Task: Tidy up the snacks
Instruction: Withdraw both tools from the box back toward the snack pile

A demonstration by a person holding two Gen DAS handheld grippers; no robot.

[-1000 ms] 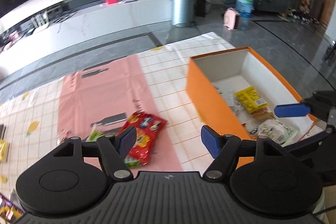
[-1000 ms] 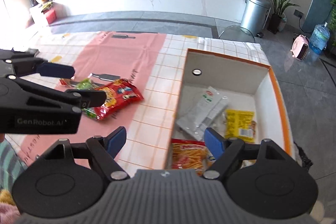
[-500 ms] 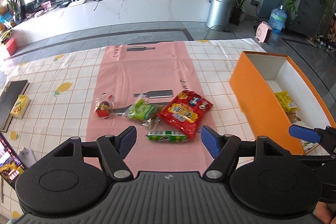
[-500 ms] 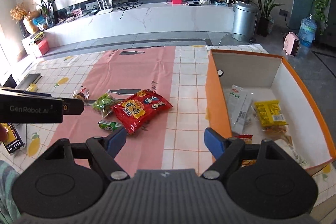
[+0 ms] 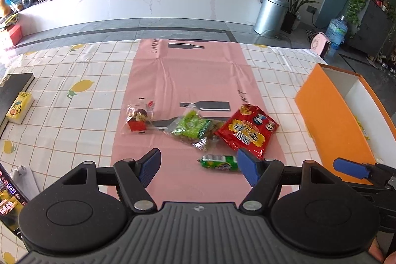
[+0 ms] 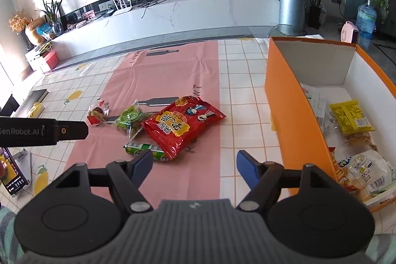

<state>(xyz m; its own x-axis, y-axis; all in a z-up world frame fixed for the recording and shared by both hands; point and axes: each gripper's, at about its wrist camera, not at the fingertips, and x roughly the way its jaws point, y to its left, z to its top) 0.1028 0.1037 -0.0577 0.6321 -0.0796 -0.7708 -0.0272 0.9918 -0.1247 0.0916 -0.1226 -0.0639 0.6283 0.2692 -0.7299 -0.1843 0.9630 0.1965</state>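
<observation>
Both gripper pairs, left gripper (image 5: 199,166) and right gripper (image 6: 194,165), spread apart above crinkly red packet (image 6: 182,124).

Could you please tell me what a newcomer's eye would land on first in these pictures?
Probably the orange box on the right of the table, already holding several snack packets. Next, the red snack bag on the pink mat, with a green packet beside it. Both grippers, left and right, hover open and empty.

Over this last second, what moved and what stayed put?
Both claws, left and right, pulled back from over the orange box toward the loose snacks, open and empty throughout. The red snack bag, green packet and green roll stayed where they lay.
</observation>
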